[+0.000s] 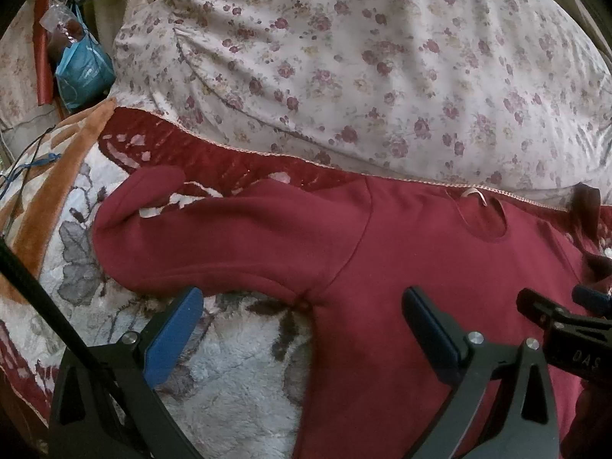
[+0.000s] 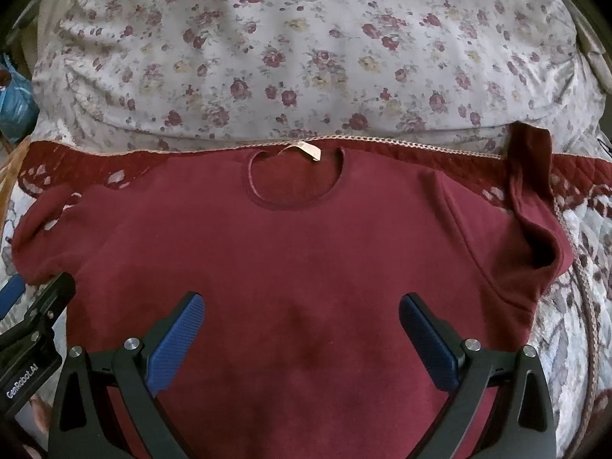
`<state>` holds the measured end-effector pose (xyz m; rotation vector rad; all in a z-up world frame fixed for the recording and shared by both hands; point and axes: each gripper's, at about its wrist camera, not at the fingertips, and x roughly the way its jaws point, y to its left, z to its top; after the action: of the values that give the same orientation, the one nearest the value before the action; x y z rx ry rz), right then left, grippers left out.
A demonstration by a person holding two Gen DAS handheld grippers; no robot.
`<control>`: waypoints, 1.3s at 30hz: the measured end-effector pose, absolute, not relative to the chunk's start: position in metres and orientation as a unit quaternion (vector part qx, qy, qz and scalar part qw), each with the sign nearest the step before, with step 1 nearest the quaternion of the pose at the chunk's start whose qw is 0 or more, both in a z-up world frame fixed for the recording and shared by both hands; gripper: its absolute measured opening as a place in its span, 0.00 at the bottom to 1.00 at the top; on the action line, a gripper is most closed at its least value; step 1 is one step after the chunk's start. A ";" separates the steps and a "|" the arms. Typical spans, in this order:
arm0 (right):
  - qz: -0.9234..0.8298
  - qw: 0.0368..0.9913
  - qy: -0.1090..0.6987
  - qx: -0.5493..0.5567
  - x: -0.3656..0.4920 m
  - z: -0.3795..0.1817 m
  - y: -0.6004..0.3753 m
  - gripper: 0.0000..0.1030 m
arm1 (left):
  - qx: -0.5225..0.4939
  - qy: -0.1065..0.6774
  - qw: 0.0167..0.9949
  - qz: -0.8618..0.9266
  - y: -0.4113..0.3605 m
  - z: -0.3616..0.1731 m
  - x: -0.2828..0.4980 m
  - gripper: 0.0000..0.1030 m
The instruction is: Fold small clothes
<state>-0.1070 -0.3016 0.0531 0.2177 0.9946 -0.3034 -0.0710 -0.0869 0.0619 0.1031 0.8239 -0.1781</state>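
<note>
A dark red long-sleeved sweater (image 2: pixel 298 252) lies flat on the bed, round neckline (image 2: pixel 294 179) and white label toward the pillow. Its left sleeve (image 1: pixel 214 237) stretches out sideways over the fluffy blanket. The right sleeve (image 2: pixel 531 199) is bent upward toward the pillow. My left gripper (image 1: pixel 302 306) hovers open above the left armpit seam, nothing between its blue pads. My right gripper (image 2: pixel 302 313) hangs open over the middle of the chest. Each gripper shows at the edge of the other view: the right gripper (image 1: pixel 566 321), the left gripper (image 2: pixel 34 306).
A large floral pillow (image 2: pixel 306 49) fills the back of the bed. A fluffy white, grey and orange blanket (image 1: pixel 229 382) with a red quilted border (image 1: pixel 214 157) lies under the sweater. A blue bag (image 1: pixel 82 76) and cables (image 1: pixel 26 168) sit at the far left.
</note>
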 end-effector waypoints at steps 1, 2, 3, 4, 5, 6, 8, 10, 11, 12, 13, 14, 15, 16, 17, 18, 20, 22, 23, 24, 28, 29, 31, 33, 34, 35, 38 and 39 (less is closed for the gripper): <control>-0.142 0.861 0.476 0.108 -0.106 0.052 -0.302 1.00 | 0.051 0.400 0.911 -0.087 -0.087 0.062 -0.071 1.00; -0.142 0.860 0.478 0.109 -0.106 0.051 -0.302 1.00 | 0.051 0.400 0.911 -0.086 -0.087 0.062 -0.071 1.00; -0.142 0.860 0.479 0.108 -0.106 0.051 -0.303 1.00 | 0.051 0.400 0.911 -0.086 -0.087 0.061 -0.071 1.00; -0.144 0.860 0.478 0.106 -0.106 0.051 -0.303 1.00 | 0.051 0.400 0.911 -0.086 -0.087 0.062 -0.071 1.00; -0.145 0.860 0.478 0.105 -0.107 0.051 -0.302 1.00 | 0.052 0.399 0.911 -0.085 -0.087 0.061 -0.070 1.00; -0.145 0.860 0.478 0.106 -0.107 0.051 -0.302 1.00 | 0.051 0.399 0.911 -0.085 -0.087 0.062 -0.070 1.00; -0.142 0.860 0.478 0.111 -0.107 0.051 -0.303 1.00 | 0.048 0.400 0.911 -0.085 -0.087 0.061 -0.070 1.00; -0.144 0.860 0.478 0.109 -0.107 0.050 -0.303 1.00 | 0.049 0.399 0.912 -0.086 -0.086 0.062 -0.070 1.00; -0.144 0.860 0.478 0.108 -0.107 0.050 -0.303 1.00 | 0.049 0.399 0.912 -0.085 -0.085 0.062 -0.070 1.00; -0.143 0.860 0.478 0.108 -0.107 0.050 -0.303 1.00 | 0.049 0.399 0.912 -0.084 -0.084 0.062 -0.070 1.00; -0.143 0.859 0.479 0.108 -0.107 0.050 -0.303 1.00 | 0.048 0.400 0.912 -0.084 -0.083 0.062 -0.069 1.00; -0.144 0.860 0.478 0.109 -0.108 0.050 -0.303 1.00 | 0.049 0.400 0.911 -0.083 -0.083 0.062 -0.069 1.00; -0.145 0.859 0.479 0.108 -0.107 0.050 -0.303 1.00 | 0.049 0.400 0.911 -0.083 -0.083 0.061 -0.069 1.00; -0.146 0.859 0.479 0.109 -0.107 0.050 -0.303 1.00 | 0.049 0.400 0.912 -0.082 -0.082 0.061 -0.069 1.00; -0.145 0.858 0.480 0.109 -0.107 0.050 -0.303 1.00 | 0.050 0.399 0.912 -0.082 -0.082 0.062 -0.069 1.00; -0.146 0.858 0.481 0.108 -0.107 0.050 -0.303 1.00 | 0.050 0.400 0.912 -0.083 -0.083 0.062 -0.069 1.00; -0.147 0.858 0.480 0.107 -0.106 0.051 -0.302 1.00 | 0.051 0.400 0.912 -0.082 -0.082 0.061 -0.069 1.00; -0.147 0.859 0.480 0.106 -0.106 0.051 -0.301 1.00 | 0.051 0.400 0.912 -0.081 -0.082 0.062 -0.069 1.00; -0.145 0.859 0.480 0.105 -0.106 0.051 -0.300 1.00 | 0.051 0.400 0.912 -0.080 -0.082 0.062 -0.069 1.00; -0.146 0.859 0.480 0.104 -0.105 0.051 -0.300 1.00 | 0.050 0.400 0.912 -0.078 -0.081 0.062 -0.069 1.00; -0.143 0.859 0.481 0.105 -0.105 0.050 -0.299 1.00 | 0.048 0.402 0.912 -0.073 -0.080 0.062 -0.067 1.00; -0.142 0.859 0.481 0.105 -0.104 0.050 -0.298 1.00 | 0.048 0.402 0.912 -0.072 -0.079 0.062 -0.066 1.00; -0.140 0.859 0.482 0.103 -0.104 0.050 -0.297 1.00 | 0.047 0.403 0.912 -0.070 -0.077 0.062 -0.065 1.00; -0.137 0.860 0.481 0.103 -0.103 0.051 -0.295 1.00 | 0.048 0.405 0.911 -0.065 -0.076 0.063 -0.065 1.00; -0.134 0.860 0.481 0.103 -0.103 0.051 -0.294 1.00 | 0.050 0.405 0.911 -0.061 -0.075 0.063 -0.065 1.00; -0.130 0.860 0.482 0.103 -0.102 0.051 -0.293 1.00 | 0.053 0.405 0.911 -0.056 -0.073 0.065 -0.064 1.00; -0.122 0.861 0.484 0.097 -0.101 0.051 -0.289 1.00 | 0.051 0.403 0.913 -0.031 -0.059 0.073 -0.057 1.00; -0.120 0.861 0.485 0.095 -0.100 0.051 -0.288 1.00 | 0.047 0.403 0.914 -0.022 -0.052 0.076 -0.053 1.00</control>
<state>-0.1004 -0.2881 0.0512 0.1990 1.0177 -0.2515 -0.0531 -0.0520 0.0757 0.0977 0.8296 -0.0454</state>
